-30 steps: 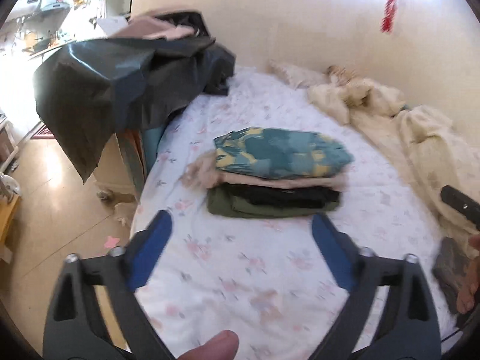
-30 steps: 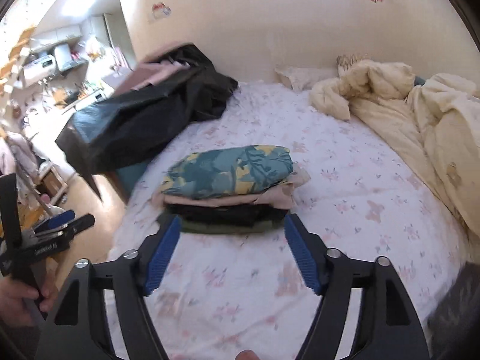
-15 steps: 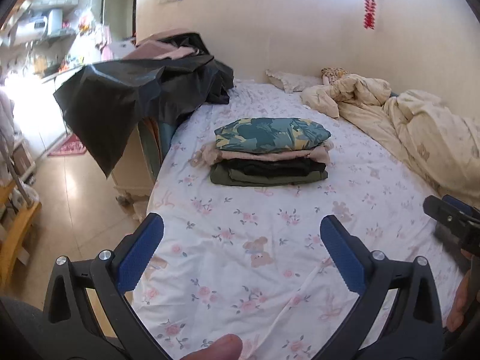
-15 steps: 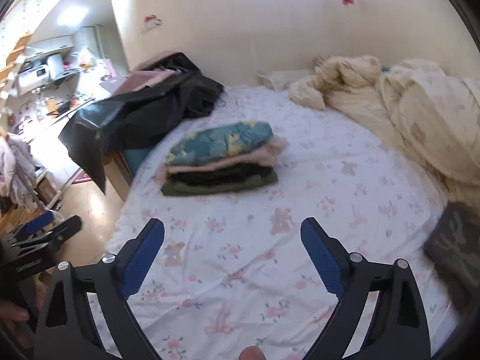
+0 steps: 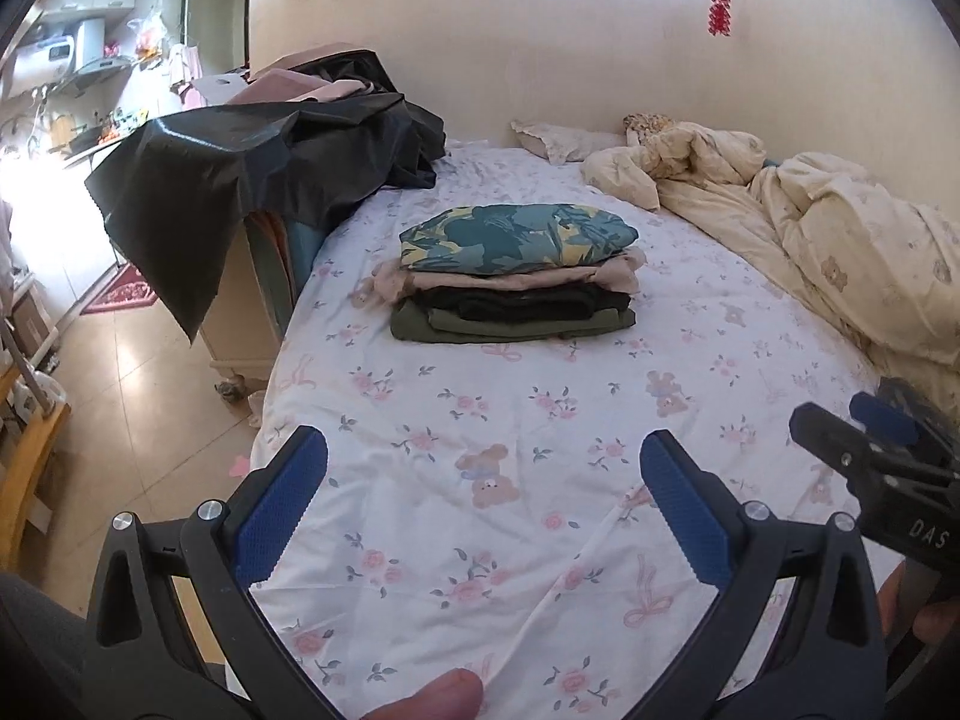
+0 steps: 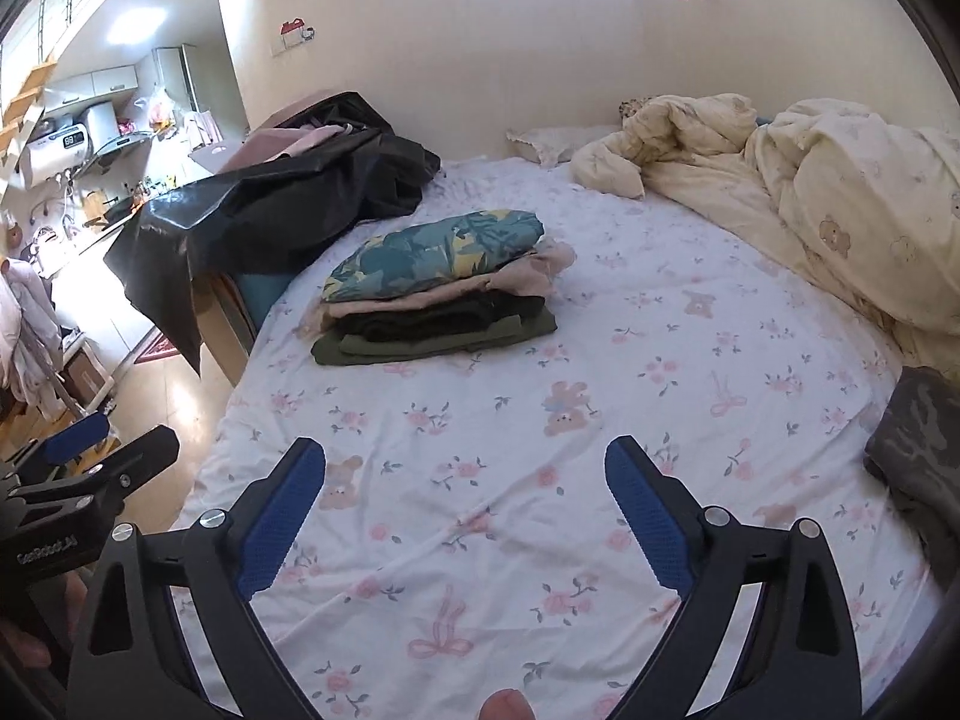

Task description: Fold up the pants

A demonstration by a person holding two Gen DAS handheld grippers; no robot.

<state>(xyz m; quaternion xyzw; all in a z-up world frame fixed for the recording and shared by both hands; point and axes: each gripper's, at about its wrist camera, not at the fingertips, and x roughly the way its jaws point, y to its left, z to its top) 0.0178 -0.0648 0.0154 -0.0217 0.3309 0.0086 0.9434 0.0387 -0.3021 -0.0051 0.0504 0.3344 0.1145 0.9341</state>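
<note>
A stack of folded pants lies on the flowered bed sheet, a teal leaf-print pair on top, then pink, black and olive ones. It also shows in the right wrist view. My left gripper is open and empty, well back from the stack above the sheet. My right gripper is open and empty too, also back from the stack. A dark grey garment lies at the bed's right edge. The right gripper's tip shows in the left wrist view.
A black plastic sheet drapes over furniture left of the bed. A rumpled cream duvet and a pillow lie at the back right. The bed's left edge drops to a tiled floor.
Both grippers have pulled back from the folded stack toward the near end of the bed. Both stayed open and empty.
</note>
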